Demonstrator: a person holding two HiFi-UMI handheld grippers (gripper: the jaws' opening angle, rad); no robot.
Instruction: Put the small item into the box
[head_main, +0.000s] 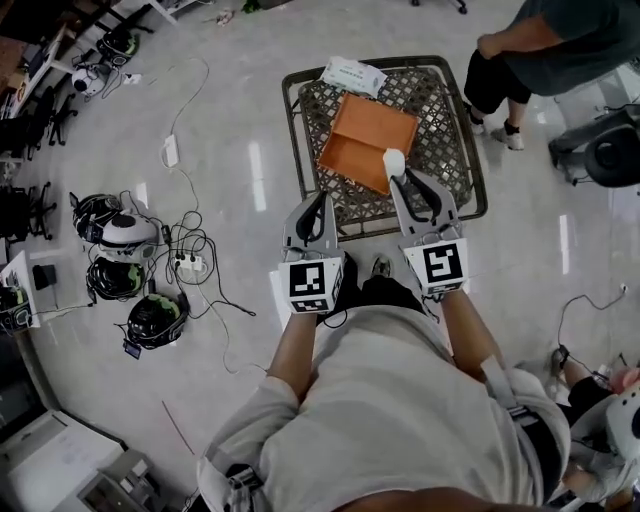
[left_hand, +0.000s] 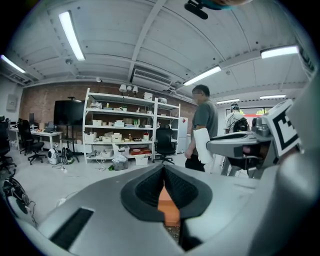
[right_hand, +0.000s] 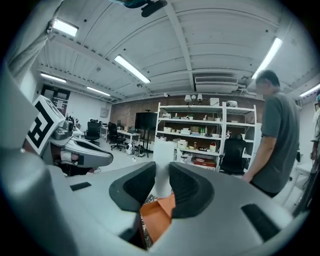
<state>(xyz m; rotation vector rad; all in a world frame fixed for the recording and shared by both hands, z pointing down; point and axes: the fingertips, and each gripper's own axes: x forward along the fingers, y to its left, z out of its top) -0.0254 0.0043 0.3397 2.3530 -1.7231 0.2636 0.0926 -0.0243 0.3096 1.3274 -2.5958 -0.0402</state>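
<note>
Small item (head_main: 394, 162): white, rectangular, upright, pinched in right tool (head_main: 401, 182) at frame centre, above orange box (head_main: 362, 135) on wicker table (head_main: 455, 150). Left tool (head_main: 317, 203) closed, empty.

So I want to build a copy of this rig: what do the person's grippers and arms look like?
The left hand-held gripper and the right hand-held gripper each have a light grey shell with two tapering jaws lined with black ribbed pads. Each carries a white cube printed with black square markers. The person wears a pale short-sleeved T-shirt.
</note>
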